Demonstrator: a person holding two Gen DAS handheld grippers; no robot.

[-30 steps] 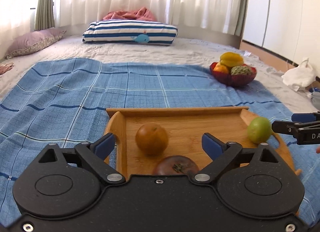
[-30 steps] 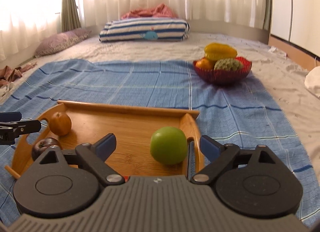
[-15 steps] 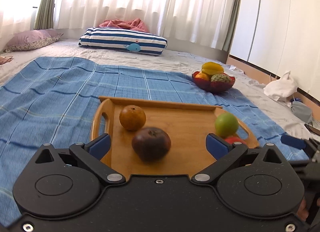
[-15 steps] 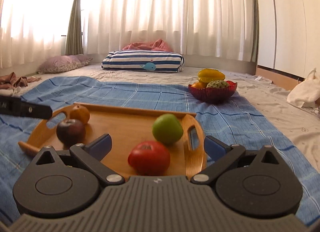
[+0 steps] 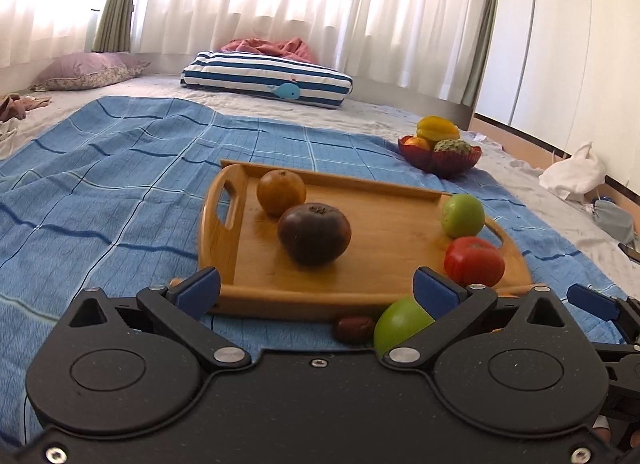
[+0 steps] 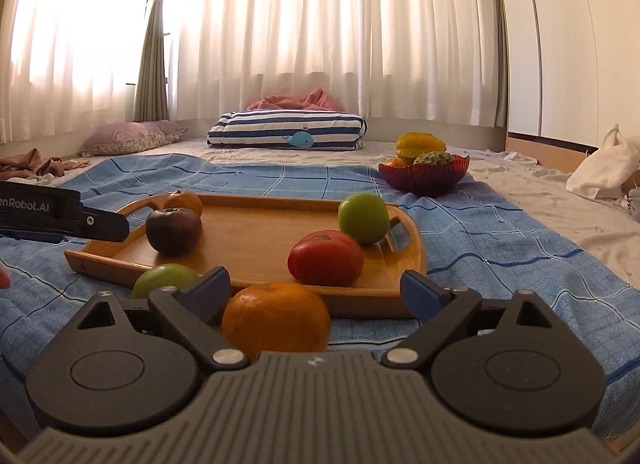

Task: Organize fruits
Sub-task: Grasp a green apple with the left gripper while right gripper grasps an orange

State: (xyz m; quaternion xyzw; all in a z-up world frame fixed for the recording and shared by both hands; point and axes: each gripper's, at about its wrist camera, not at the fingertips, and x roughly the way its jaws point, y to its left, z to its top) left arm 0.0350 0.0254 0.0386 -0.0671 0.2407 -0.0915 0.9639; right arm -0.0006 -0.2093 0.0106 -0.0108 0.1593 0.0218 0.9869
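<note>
A wooden tray (image 5: 384, 224) on the blue cloth holds an orange-brown fruit (image 5: 280, 192), a dark purple fruit (image 5: 314, 234), a green apple (image 5: 462, 215) and a red tomato (image 5: 474, 261). On the cloth in front of the tray lie a small dark red fruit (image 5: 354, 329) and a green fruit (image 5: 396, 326), which sits behind my left gripper's right finger. My left gripper (image 5: 316, 292) is wide open and holds nothing. An orange (image 6: 276, 320) lies between the closing jaws of my right gripper (image 6: 316, 291), beside its left finger; the right pad stands well clear of it.
A red bowl (image 5: 440, 160) with several fruits stands on the cloth's far right corner. A striped cushion (image 6: 286, 130) and a purple pillow (image 6: 132, 136) lie by the curtains. White and grey bags (image 5: 572, 172) sit at the right. The left gripper's body (image 6: 64, 216) reaches in beside the tray.
Both grippers have drawn back from the tray and sunk lower. The green fruit, the small dark red fruit and the orange in front of the tray have come into view.
</note>
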